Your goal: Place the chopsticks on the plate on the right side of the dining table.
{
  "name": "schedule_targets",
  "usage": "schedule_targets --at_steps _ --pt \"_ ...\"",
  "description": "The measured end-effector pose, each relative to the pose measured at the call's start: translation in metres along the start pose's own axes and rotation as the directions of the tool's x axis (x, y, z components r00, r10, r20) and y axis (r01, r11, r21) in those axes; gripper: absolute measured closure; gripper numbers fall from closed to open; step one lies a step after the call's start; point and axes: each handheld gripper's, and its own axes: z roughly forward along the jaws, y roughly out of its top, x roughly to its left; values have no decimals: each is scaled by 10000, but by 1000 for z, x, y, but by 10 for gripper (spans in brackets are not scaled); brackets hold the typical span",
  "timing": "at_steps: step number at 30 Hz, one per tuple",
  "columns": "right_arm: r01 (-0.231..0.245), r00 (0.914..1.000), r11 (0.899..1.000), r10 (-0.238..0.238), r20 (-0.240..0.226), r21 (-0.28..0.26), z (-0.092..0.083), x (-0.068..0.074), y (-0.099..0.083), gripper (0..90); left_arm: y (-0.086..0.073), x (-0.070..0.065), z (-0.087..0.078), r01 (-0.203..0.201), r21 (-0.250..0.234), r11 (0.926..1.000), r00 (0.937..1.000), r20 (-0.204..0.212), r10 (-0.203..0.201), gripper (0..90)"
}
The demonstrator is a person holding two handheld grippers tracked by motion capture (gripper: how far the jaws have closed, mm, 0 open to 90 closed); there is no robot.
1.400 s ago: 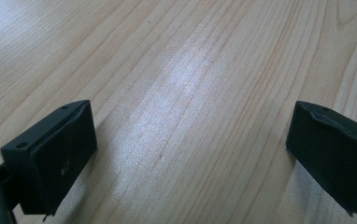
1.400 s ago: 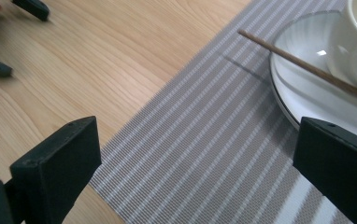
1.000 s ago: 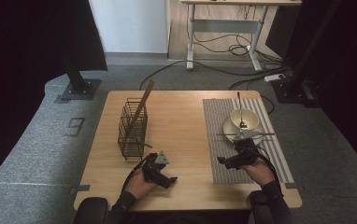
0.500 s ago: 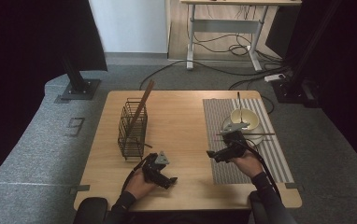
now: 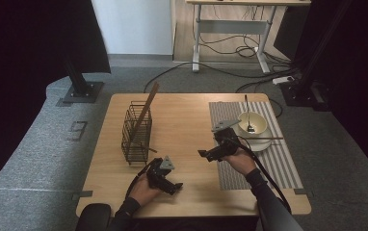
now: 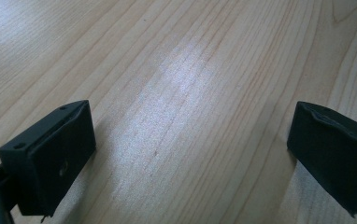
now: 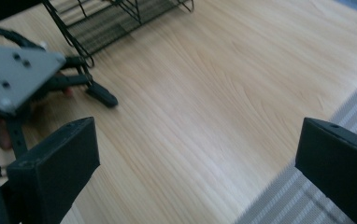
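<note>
The left gripper (image 5: 165, 177) rests low on the near bench (image 5: 187, 120), its jaws spread wide over bare wood and holding nothing. The right gripper (image 5: 210, 153) hovers at the striped mat's (image 5: 278, 159) left edge (jaws likewise wide and empty), pointing left toward the wire basket (image 5: 137, 132). The bowl (image 5: 252, 124) sits just beyond it.

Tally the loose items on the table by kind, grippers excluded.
Wire basket: 1
Wooden stick in the basket: 1
Striped placemat: 1
Plate: 1
Bowl: 1
Utensil standing in the bowl: 1
Chopstick across the plate: 1
Total: 7
</note>
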Motion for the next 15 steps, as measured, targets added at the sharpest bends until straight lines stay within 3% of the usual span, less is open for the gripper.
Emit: schedule_targets --at_steps 7,15 --pt "586 9981 9982 -588 -167 -113 13 15 23 0 0 0 0 -19 26 10000 10000 30 18 6" --pt "1127 9909 9936 -1132 -723 -109 28 38 47 0 0 -1 0 -11 -41 10000 10000 44 11 6"
